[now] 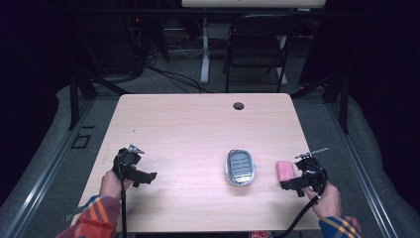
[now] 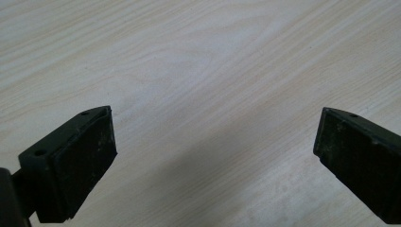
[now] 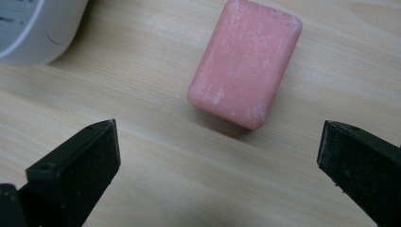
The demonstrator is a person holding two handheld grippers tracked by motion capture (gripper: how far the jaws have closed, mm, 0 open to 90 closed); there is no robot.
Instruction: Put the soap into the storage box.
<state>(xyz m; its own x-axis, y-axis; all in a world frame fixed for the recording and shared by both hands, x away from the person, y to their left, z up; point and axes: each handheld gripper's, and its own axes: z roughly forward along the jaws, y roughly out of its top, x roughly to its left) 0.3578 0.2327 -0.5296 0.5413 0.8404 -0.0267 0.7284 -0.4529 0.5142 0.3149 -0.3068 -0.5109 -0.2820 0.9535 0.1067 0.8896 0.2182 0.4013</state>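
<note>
Pink soap bar [image 3: 245,64] lies on the table [image 1: 188,124], at 3 o'clock of the soap dish [image 1: 240,167]. Our right gripper [image 3: 217,161], jaws wide and empty, faces it; we judge it rigid, light, slippery: grip the long sides.

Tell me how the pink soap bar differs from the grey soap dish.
The pink soap bar is a solid block; the grey soap dish is hollow with a slatted inside. The bar looks smaller than the dish. The bar lies nearer the right tongs. Both rest flat on the table.
</note>
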